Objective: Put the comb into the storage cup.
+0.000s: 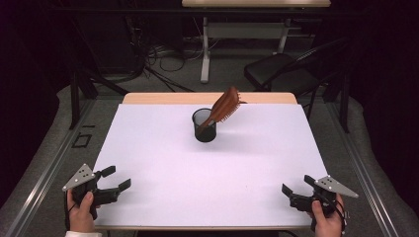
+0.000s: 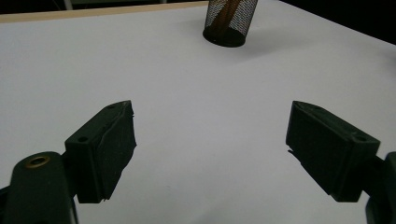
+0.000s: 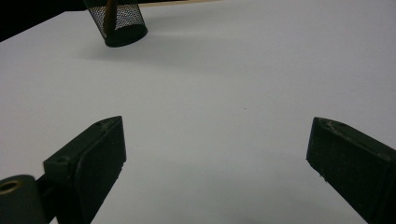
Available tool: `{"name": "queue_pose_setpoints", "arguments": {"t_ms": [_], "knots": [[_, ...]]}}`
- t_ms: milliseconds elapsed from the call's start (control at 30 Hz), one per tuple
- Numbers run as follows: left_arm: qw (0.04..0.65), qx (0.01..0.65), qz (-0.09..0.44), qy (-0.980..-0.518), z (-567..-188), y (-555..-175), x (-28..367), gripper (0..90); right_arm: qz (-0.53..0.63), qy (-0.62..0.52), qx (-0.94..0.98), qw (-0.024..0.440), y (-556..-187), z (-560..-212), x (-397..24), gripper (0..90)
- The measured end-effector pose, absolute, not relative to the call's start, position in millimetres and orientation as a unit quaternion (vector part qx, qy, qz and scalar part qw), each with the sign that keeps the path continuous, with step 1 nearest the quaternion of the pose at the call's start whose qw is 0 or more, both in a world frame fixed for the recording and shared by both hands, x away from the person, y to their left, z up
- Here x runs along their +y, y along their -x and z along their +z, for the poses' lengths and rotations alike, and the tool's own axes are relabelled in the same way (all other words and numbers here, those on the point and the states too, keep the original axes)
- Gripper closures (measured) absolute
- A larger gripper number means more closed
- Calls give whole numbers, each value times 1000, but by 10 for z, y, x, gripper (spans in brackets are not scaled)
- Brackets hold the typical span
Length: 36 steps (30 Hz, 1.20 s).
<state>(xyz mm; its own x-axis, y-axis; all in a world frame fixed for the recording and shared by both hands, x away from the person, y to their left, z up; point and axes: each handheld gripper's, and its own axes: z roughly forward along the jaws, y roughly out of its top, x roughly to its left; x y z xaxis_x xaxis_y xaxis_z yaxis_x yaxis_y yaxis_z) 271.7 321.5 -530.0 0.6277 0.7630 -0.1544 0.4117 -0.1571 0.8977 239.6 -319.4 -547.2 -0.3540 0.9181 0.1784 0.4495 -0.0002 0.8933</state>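
White tabletop (image 1: 163,163): brush (image 1: 225,106) leans in cup (image 1: 204,126), far centre. Left tongs (image 1: 114,180), right tongs (image 1: 297,189) wide open, empty, near edge. Grip brush head, lift straight up.

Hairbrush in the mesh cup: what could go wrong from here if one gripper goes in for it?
1. The hairbrush leans handle-down in the mesh cup, its head well past the rim. Pulling sideways could tip the cup.
2. The cup looks light and stands free on the white table; the left gripper and right gripper both sit open at the near edge, so nothing steadies it.
3. Bristles may snag the mesh.
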Motion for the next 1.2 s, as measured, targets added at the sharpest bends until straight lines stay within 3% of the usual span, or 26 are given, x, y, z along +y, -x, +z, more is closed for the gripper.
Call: {"name": "queue_pose_setpoints", "arguments": {"t_ms": [1200], "knots": [[508, 401, 164, -744, -5371, -2749, 3207, 158, 486, -536, 650, 233, -2407, -5528, -3305, 46]]}}
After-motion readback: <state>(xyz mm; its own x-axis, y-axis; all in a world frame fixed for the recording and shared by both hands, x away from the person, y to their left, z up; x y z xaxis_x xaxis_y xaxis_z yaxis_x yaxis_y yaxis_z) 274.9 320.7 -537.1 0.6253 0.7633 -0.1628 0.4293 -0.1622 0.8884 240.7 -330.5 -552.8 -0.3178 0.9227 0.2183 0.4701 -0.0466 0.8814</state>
